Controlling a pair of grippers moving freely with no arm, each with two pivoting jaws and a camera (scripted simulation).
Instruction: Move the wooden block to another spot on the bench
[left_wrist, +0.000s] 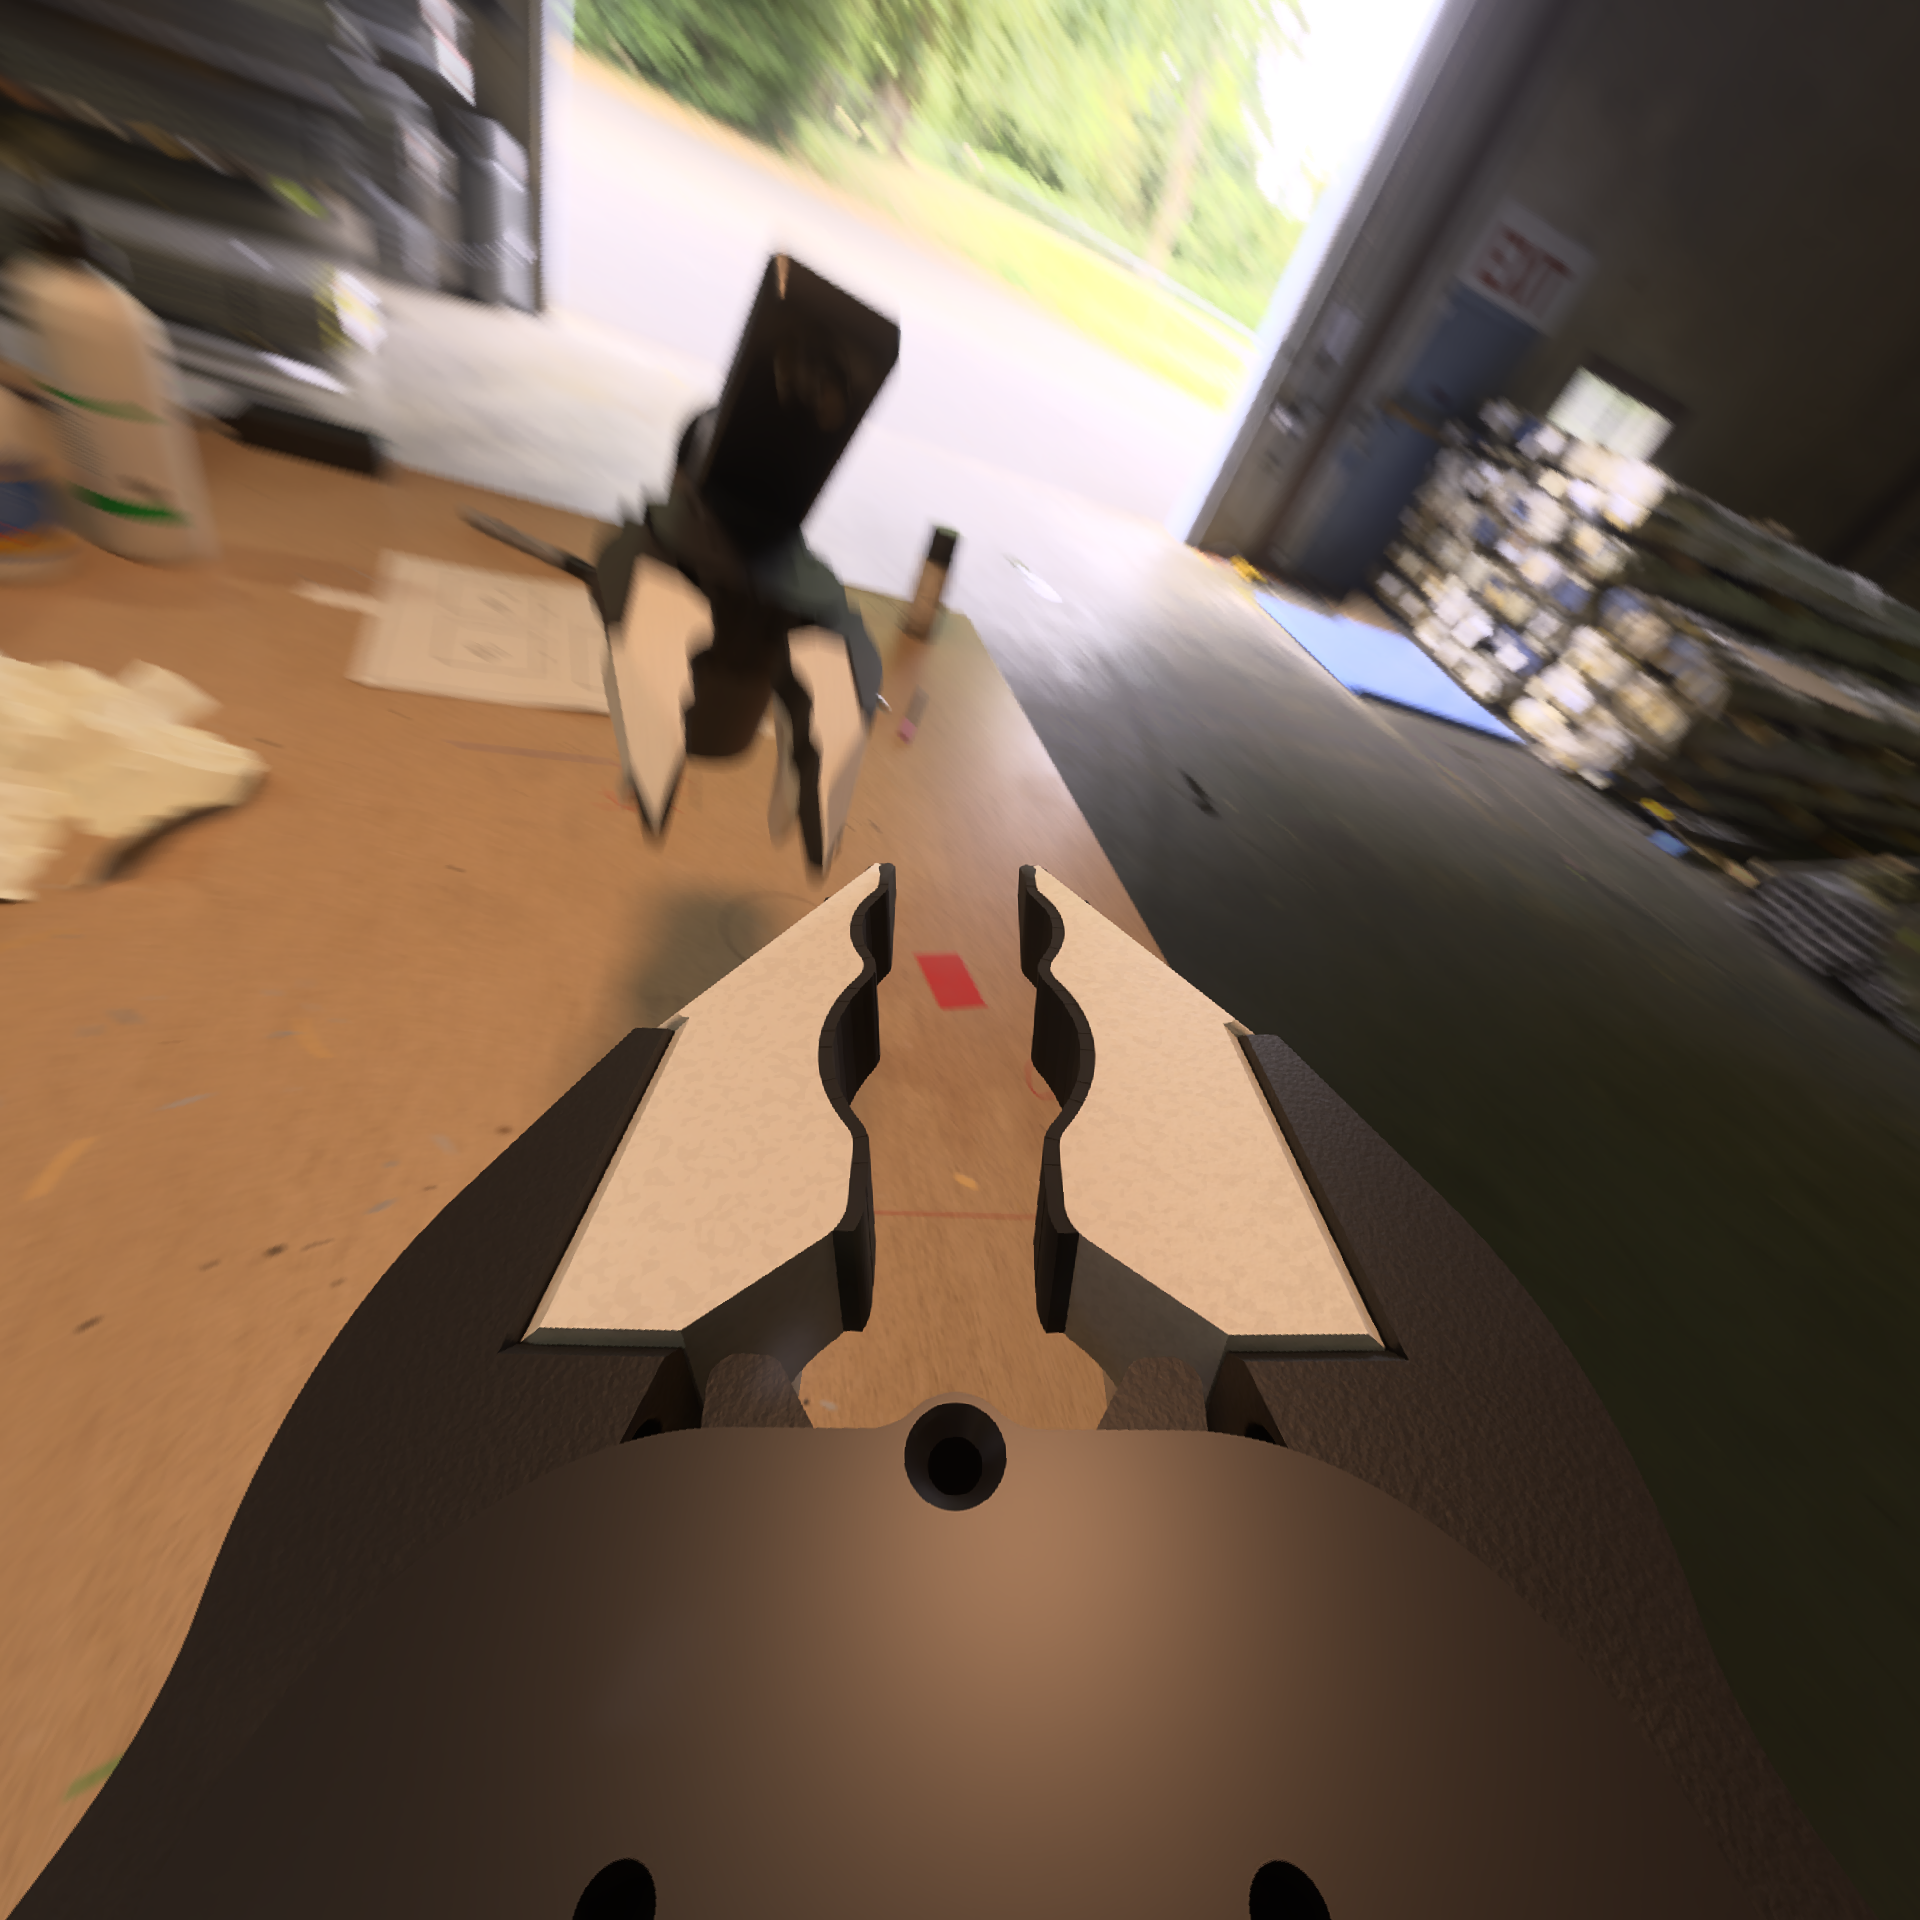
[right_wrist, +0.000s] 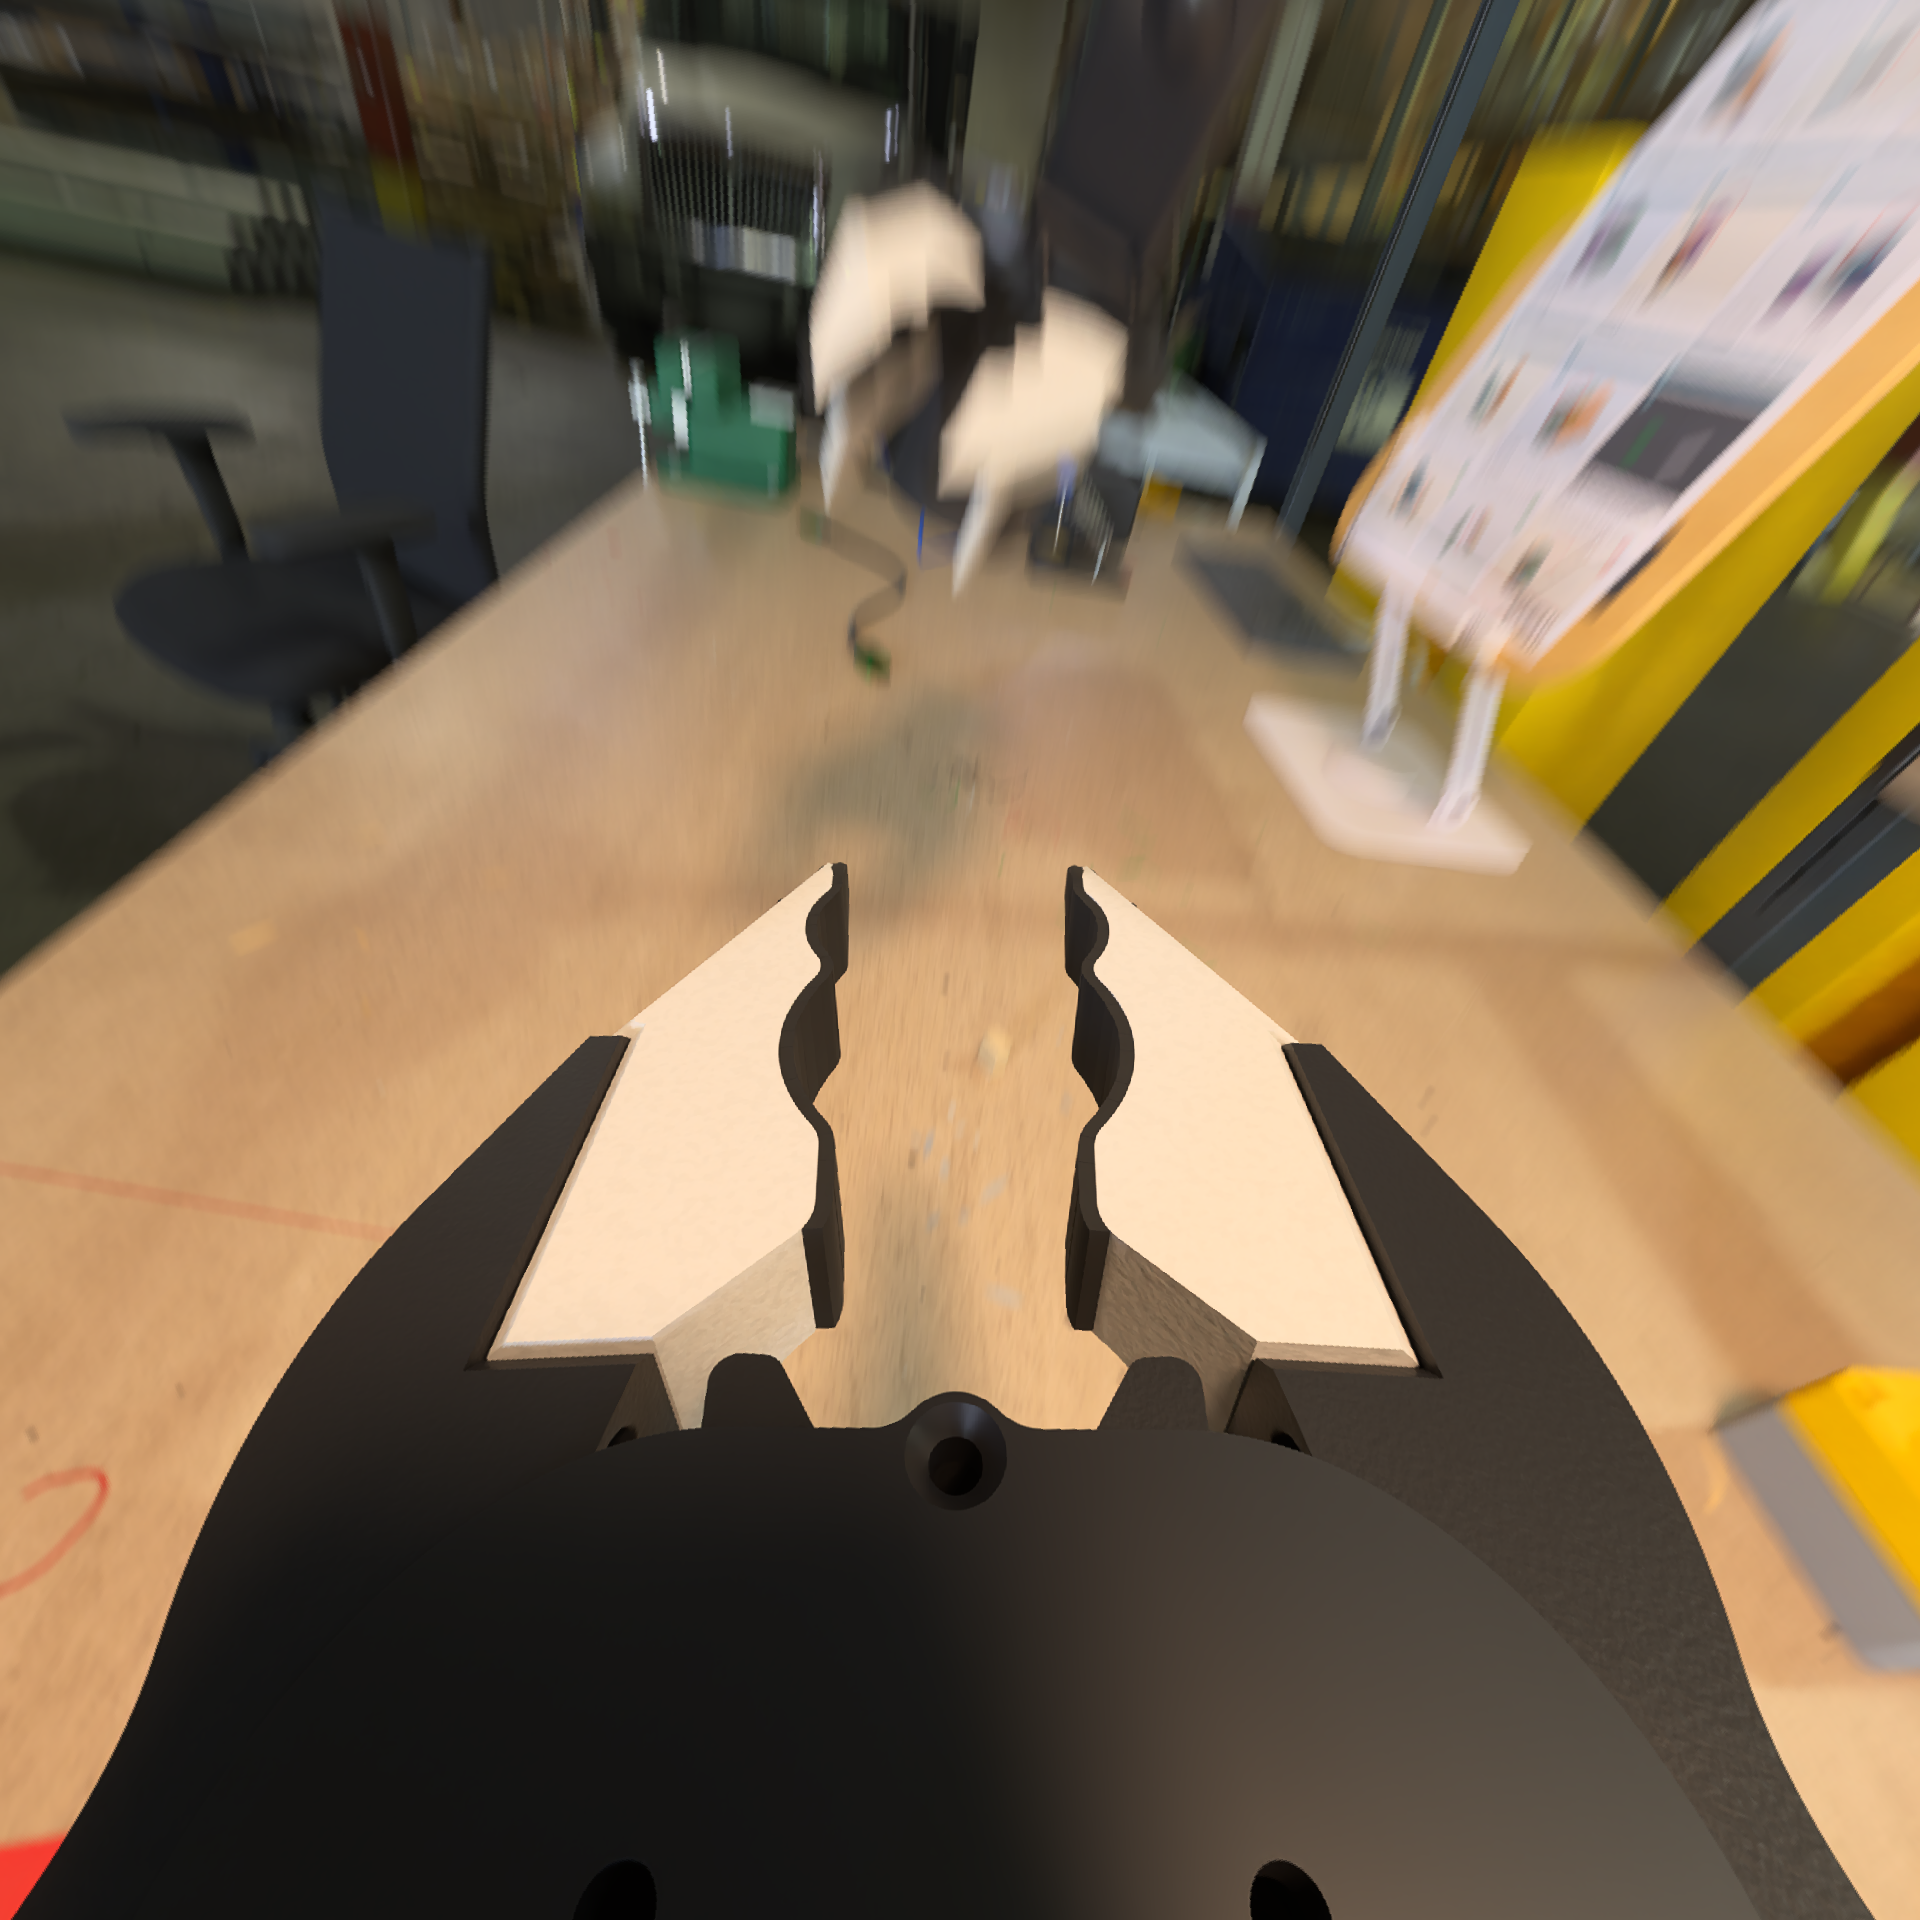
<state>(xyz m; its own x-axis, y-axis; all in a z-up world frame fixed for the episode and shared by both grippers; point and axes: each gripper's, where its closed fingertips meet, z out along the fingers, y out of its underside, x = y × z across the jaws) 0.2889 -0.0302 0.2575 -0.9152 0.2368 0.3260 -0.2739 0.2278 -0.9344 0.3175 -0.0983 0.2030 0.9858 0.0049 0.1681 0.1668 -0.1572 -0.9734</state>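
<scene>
I cannot pick out a wooden block in either view. My left gripper (left_wrist: 956, 881) is open and empty, low over the wooden bench (left_wrist: 312, 1091). A flat red rectangle (left_wrist: 951, 980) lies on the bench just ahead, between its fingers. My right gripper (left_wrist: 736, 836) hovers farther off facing it, open and empty, and blurred. In the right wrist view my right gripper (right_wrist: 956, 871) is open above the bare bench (right_wrist: 468, 935). The left gripper (right_wrist: 899, 540) shows blurred at the far end, jaws apart.
A crumpled white cloth (left_wrist: 94, 769), a paper sheet (left_wrist: 488, 634), a white jug (left_wrist: 94, 416) and a small dark bottle (left_wrist: 935, 582) lie on the bench. Its right edge (left_wrist: 1091, 862) drops to the floor. A green object (right_wrist: 722, 426), a cable (right_wrist: 878, 603) and a board on a stand (right_wrist: 1621, 343) are at the far end.
</scene>
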